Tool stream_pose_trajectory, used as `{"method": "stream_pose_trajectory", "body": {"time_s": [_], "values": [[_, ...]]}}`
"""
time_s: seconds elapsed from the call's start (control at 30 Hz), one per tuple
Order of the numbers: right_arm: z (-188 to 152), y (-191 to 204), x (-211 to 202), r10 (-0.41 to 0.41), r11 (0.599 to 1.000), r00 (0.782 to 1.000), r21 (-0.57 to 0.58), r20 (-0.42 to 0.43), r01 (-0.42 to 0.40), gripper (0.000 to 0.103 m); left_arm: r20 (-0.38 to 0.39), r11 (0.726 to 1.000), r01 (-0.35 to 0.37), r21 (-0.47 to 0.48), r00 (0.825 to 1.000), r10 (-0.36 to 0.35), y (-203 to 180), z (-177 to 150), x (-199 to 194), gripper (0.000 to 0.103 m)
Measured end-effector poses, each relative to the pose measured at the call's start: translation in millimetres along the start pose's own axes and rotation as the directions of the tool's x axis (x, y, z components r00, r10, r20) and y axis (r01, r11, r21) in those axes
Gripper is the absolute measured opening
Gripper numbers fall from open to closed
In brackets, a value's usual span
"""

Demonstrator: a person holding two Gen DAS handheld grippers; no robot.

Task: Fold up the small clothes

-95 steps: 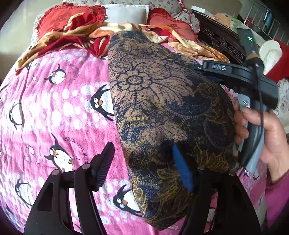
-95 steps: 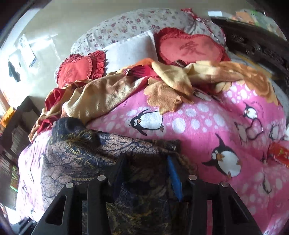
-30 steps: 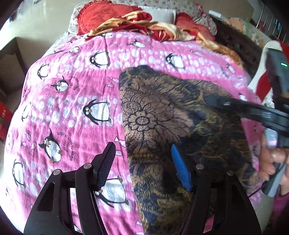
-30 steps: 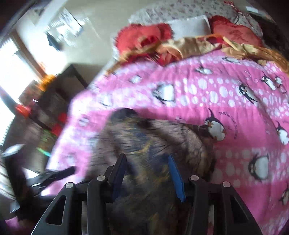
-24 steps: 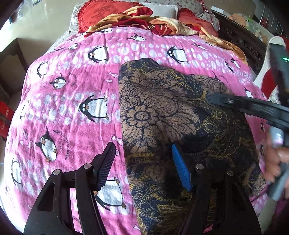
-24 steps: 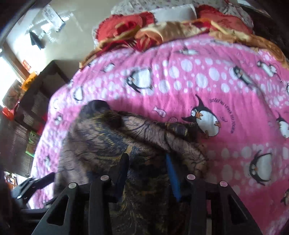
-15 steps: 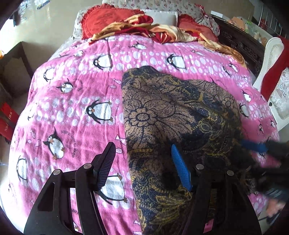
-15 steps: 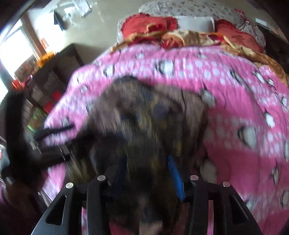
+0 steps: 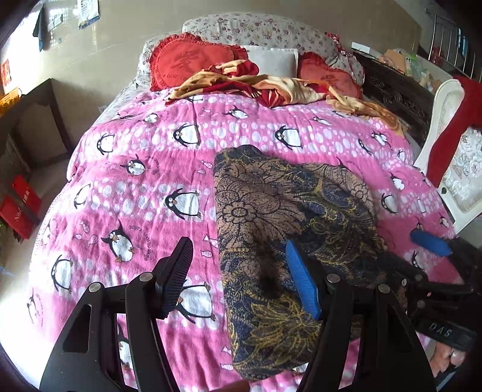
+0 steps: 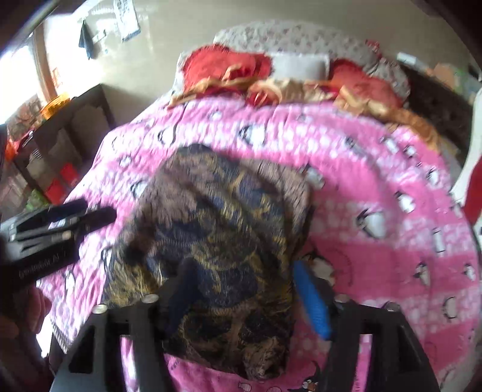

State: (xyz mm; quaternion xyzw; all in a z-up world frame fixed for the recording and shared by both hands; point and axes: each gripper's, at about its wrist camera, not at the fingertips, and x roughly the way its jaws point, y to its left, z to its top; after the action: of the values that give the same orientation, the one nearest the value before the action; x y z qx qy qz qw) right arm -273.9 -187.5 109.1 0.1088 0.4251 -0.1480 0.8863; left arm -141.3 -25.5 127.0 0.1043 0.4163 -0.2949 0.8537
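Left gripper spread over penguin blanket, right gripper opening w/ patterned cloth between pads, red cushions behind.

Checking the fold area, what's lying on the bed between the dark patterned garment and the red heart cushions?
Only bare penguin blanket, then a rumpled orange-red cloth before the cushions, seen clearly in the left wrist view.

Black gripper, blue pad, silver screws

Bed: pink penguin blanket covers it; red heart cushions and a floral pillow at the head
Walls: pale beige, papers pinned up
Left: dark wooden shelf
Right: white chair
Light: bright daylight from the left
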Motion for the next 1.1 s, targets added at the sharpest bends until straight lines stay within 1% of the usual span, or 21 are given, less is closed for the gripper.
{"method": "stream_pose_trajectory", "body": {"time_s": [0.07, 0.2, 0.3, 0.47, 0.6, 0.9, 1.1], "values": [[6, 4, -7, -0.042, 0.999, 0.999, 0.016, 0.021, 0.042, 0.076, 0.013, 1.0, -0.004, -0.001, 1.0, 0.004, 0, -1, -6, 0.064], [15, 2, -10, -0.062, 0.996, 0.998, 0.062, 0.018, 0.06, 0.078, 0.029, 1.0, -0.01, -0.005, 1.0, 0.01, 0, -3, -16, 0.064], [16, 2, -11, -0.067, 0.994, 0.998, 0.085, 0.014, 0.065, 0.079, 0.039, 1.0, -0.016, -0.007, 0.999, 0.016, 1, -4, -21, 0.064], [15, 10, -14, -0.074, 0.994, 0.997, 0.077, 0.016, 0.072, 0.079, 0.041, 1.0, -0.015, -0.012, 0.999, 0.016, 3, -4, -25, 0.064], [15, 12, -17, -0.086, 0.994, 0.996, 0.072, 0.024, 0.084, 0.083, 0.046, 1.0, -0.012, -0.01, 0.999, 0.013, 2, -4, -26, 0.064], [14, 9, -15, -0.098, 0.992, 0.995, 0.087, 0.018, 0.097, 0.084, 0.039, 1.0, -0.02, -0.007, 0.999, 0.02, -3, -7, -26, 0.064], [14, 7, -8, -0.102, 0.991, 0.995, 0.089, -0.005, 0.102, 0.084, 0.027, 1.0, -0.022, -0.007, 0.999, 0.023, -4, -8, -21, 0.064]]}}
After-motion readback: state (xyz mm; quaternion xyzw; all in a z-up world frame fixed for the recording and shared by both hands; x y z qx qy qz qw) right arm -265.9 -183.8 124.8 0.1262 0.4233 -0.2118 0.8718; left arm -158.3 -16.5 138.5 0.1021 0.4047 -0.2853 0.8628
